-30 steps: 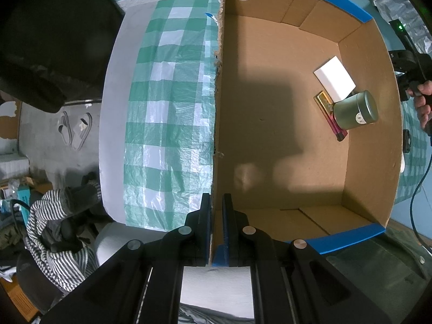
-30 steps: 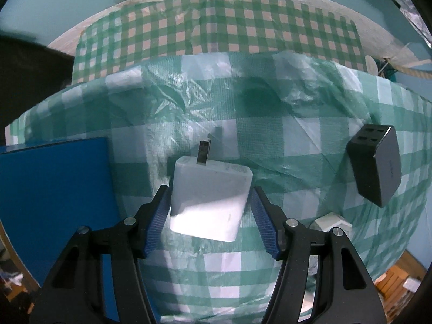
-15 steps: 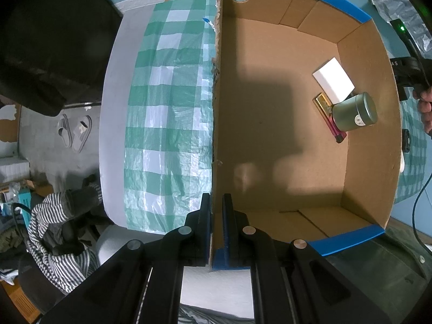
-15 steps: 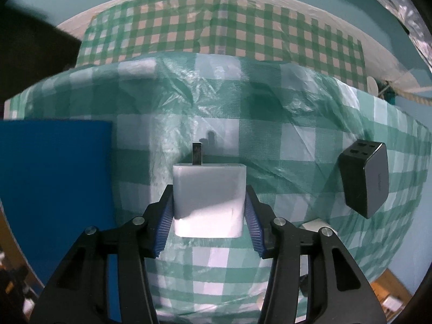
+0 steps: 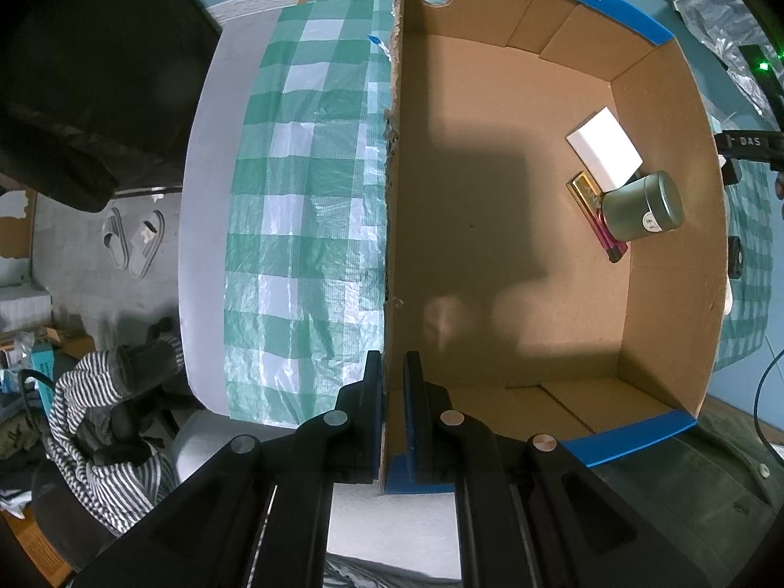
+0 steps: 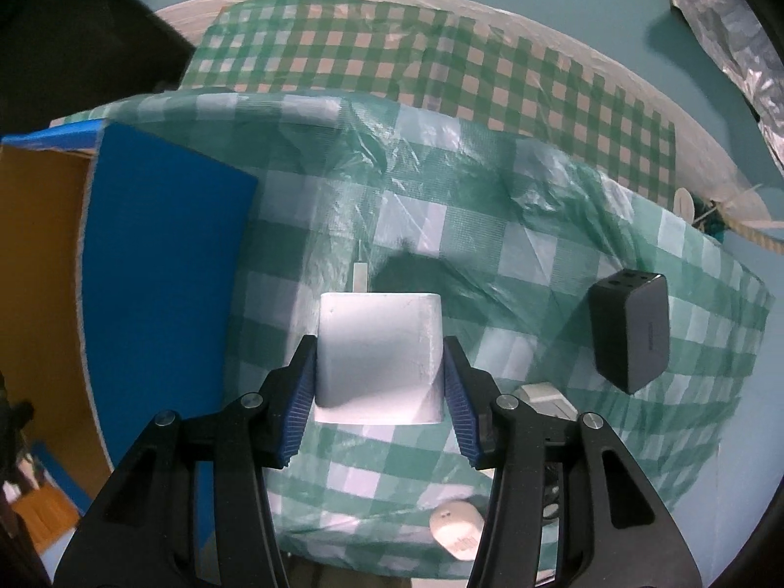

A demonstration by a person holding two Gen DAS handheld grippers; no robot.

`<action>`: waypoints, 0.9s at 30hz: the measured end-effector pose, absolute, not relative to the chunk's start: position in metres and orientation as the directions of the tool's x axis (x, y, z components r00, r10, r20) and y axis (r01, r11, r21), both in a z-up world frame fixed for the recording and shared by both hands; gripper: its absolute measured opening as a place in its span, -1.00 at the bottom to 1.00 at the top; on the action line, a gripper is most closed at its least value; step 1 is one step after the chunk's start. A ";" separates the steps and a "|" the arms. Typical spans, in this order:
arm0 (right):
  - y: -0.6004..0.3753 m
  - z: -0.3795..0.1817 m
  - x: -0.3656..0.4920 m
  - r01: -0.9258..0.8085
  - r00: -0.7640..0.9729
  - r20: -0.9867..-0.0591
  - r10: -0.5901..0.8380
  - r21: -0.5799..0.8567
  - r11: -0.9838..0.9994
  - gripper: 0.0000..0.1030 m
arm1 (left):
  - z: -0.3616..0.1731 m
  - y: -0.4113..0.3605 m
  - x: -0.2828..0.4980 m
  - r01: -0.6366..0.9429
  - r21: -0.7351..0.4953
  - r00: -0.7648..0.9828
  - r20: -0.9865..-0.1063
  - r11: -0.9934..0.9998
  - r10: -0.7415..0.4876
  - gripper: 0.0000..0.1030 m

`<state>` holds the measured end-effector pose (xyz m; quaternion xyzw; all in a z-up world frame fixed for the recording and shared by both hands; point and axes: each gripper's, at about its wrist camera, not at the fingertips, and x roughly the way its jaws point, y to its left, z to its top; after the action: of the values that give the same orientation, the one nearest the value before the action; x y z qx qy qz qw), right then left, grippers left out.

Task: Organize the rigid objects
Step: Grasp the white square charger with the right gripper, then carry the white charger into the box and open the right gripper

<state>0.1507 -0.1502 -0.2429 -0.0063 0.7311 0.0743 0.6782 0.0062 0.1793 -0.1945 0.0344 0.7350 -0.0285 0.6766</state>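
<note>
My left gripper (image 5: 393, 382) is shut on the left wall of a cardboard box (image 5: 392, 225) with blue outer sides. Inside the box lie a white block (image 5: 603, 148), a green round tin (image 5: 643, 206) and a flat gold and pink item (image 5: 595, 215). My right gripper (image 6: 379, 382) is shut on a white charger (image 6: 378, 349) with a metal prong pointing away, held above the green checked cloth (image 6: 490, 255). The box's blue side (image 6: 161, 284) is to the left of the charger.
A dark grey charger block (image 6: 629, 330), a small white plug (image 6: 546, 397) and a white oval item (image 6: 455, 529) lie on the cloth to the right. A striped garment (image 5: 98, 421) and slippers (image 5: 134, 240) are on the floor at left.
My right gripper closed on the white charger, lifted it off the cloth and moved it toward the box. The left gripper stayed clamped on the box wall.
</note>
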 end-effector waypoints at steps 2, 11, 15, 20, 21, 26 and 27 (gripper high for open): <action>-0.149 -0.237 0.149 -0.122 -0.074 -0.993 0.096 0.104 0.987 -0.05 | -0.195 0.179 0.006 0.091 0.007 -0.082 -0.997 0.996 0.014 -0.86; -0.132 -0.195 0.140 -0.212 -0.029 -0.991 0.127 0.131 0.969 -0.05 | -0.195 0.178 0.007 0.091 0.004 -0.082 -0.997 0.996 0.012 -0.86; -0.122 -0.172 0.138 -0.254 0.003 -0.990 0.142 0.136 0.958 -0.05 | -0.195 0.179 0.007 0.090 0.003 -0.082 -0.997 0.996 0.011 -0.86; -0.108 -0.149 0.137 -0.312 0.028 -0.986 0.167 0.150 0.938 -0.05 | -0.194 0.179 0.008 0.086 0.001 -0.082 -0.997 0.996 0.008 -0.86; -0.104 -0.145 0.138 -0.322 0.032 -0.985 0.171 0.152 0.934 -0.05 | -0.194 0.179 0.008 0.086 0.001 -0.082 -0.997 0.996 0.008 -0.86; -0.088 -0.135 0.138 -0.376 0.033 -0.982 0.188 0.162 0.912 -0.05 | -0.193 0.179 0.008 0.086 0.001 -0.082 -0.997 0.996 0.008 -0.86; -0.084 -0.133 0.138 -0.386 0.034 -0.981 0.189 0.162 0.908 -0.05 | -0.193 0.180 0.008 0.086 0.001 -0.082 -0.997 0.996 0.008 -0.86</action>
<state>0.1378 -0.0844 -0.1333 -0.0739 0.6654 0.2010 0.7151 0.0080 0.1795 -0.1934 0.0318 0.7349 -0.0286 0.6768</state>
